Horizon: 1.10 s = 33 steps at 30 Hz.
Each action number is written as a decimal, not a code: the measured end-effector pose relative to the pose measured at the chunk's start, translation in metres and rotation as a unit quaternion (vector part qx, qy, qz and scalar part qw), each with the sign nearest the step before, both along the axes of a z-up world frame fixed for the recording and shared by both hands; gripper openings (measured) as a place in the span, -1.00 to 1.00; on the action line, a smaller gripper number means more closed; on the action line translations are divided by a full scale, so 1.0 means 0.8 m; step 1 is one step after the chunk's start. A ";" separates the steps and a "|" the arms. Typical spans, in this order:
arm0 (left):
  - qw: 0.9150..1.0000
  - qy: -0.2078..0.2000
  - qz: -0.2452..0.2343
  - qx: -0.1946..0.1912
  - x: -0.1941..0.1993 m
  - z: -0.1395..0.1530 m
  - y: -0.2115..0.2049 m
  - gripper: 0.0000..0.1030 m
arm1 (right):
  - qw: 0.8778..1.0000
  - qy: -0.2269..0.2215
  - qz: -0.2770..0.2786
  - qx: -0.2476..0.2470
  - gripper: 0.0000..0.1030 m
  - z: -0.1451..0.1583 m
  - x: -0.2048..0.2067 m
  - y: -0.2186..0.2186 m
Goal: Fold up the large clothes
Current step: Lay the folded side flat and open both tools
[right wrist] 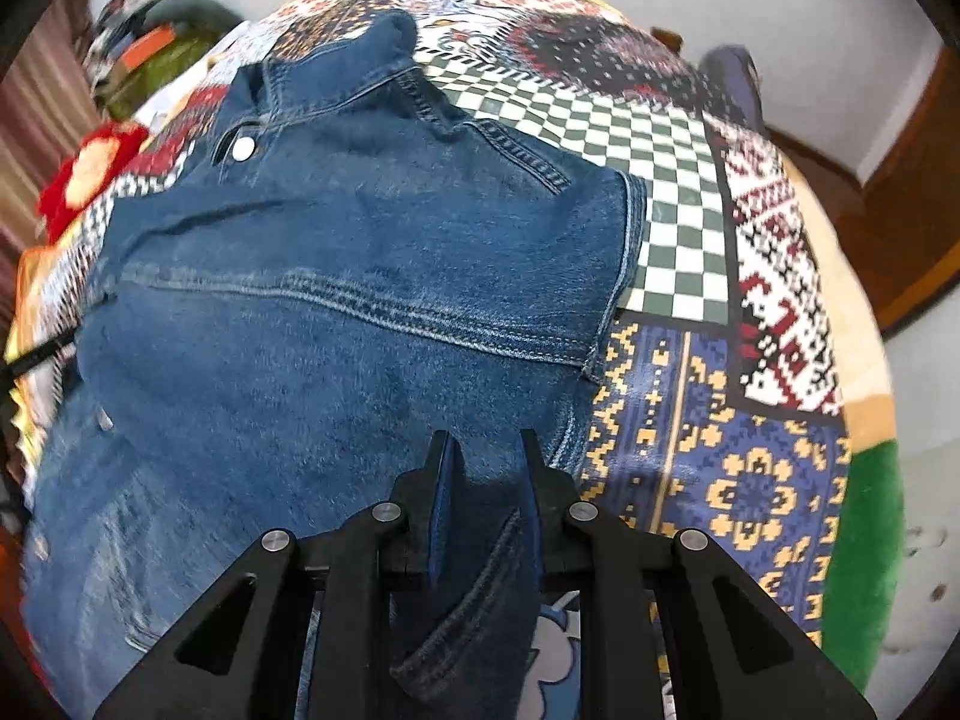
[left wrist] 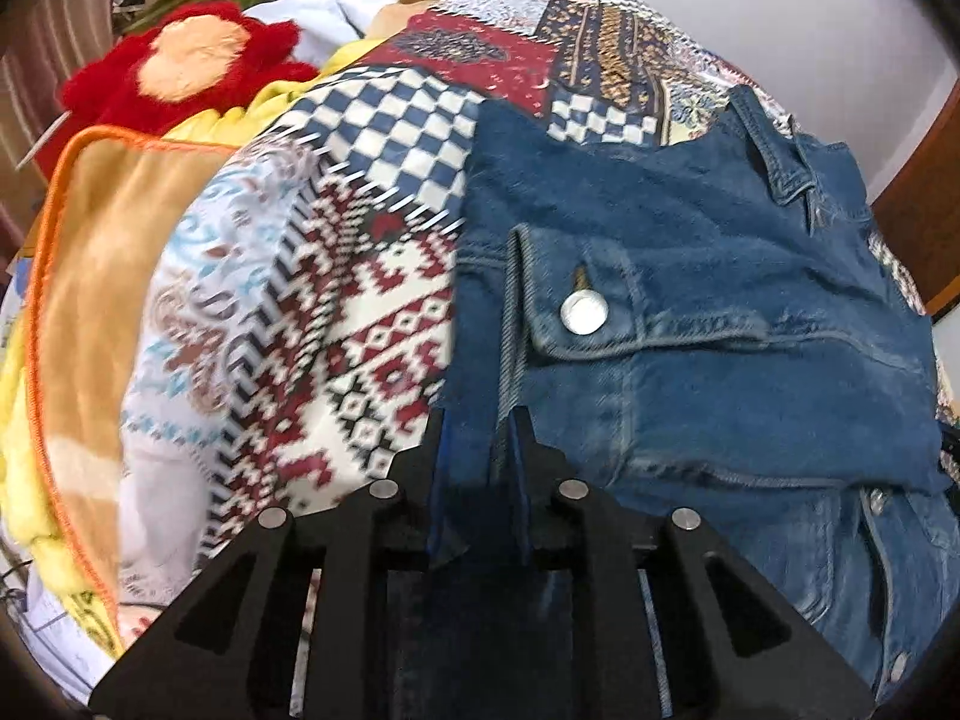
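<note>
The denim jacket [left wrist: 690,276] lies spread on a bed covered by a patchwork quilt [left wrist: 372,276], filling the right half of the left wrist view and the centre and left of the right wrist view [right wrist: 336,312]. Its cloth is thick mid-blue denim, faded along the double-stitched seams, with a folded collar toward the top of each frame. A buttoned cuff with a round silver button [left wrist: 583,312] sits mid-frame in the left view. The quilt is flat printed cotton in checkerboard, geometric and floral squares. At the left edge of the left view lie a fuzzy tan blanket [left wrist: 90,276] with orange piping and a shaggy red plush toy [left wrist: 180,60].

The left claw [left wrist: 480,420], bottom centre, is nearly closed, its black fingers pinching a fold of the jacket's edge. The right claw [right wrist: 485,438], bottom centre, is likewise clenched on a fold of denim that hangs down between its fingers.
</note>
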<state>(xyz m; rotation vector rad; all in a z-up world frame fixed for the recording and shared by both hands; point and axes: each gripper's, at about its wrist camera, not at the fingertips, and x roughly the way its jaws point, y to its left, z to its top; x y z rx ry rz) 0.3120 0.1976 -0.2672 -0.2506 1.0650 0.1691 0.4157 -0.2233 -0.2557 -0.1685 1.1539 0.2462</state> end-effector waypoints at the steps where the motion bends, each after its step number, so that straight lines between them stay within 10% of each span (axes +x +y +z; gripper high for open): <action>1: 1.000 0.007 0.001 0.013 -0.005 0.000 0.002 -0.65 | 1.000 -0.006 0.004 -0.013 -0.68 -0.001 -0.003 0.005; 5: 0.999 0.023 0.000 0.023 -0.023 -0.001 0.009 -0.56 | 0.997 -0.021 0.007 -0.068 -0.59 -0.008 -0.015 0.010; 7: 1.000 0.017 0.007 0.022 -0.032 0.007 0.013 -0.42 | 0.995 -0.028 -0.010 -0.090 0.31 -0.010 -0.017 0.004; 9: 1.000 0.009 0.009 0.020 -0.040 0.018 0.015 -0.40 | 0.992 -0.042 -0.042 -0.114 0.69 -0.010 -0.017 -0.013; 26: 0.995 -0.093 -0.027 0.016 0.019 0.116 -0.019 0.86 | 0.994 -0.048 -0.090 0.043 0.69 0.067 0.006 -0.052; 33: 0.997 -0.056 -0.015 -0.047 0.093 0.086 0.017 0.86 | 0.992 -0.044 -0.089 0.079 0.69 0.070 0.056 -0.050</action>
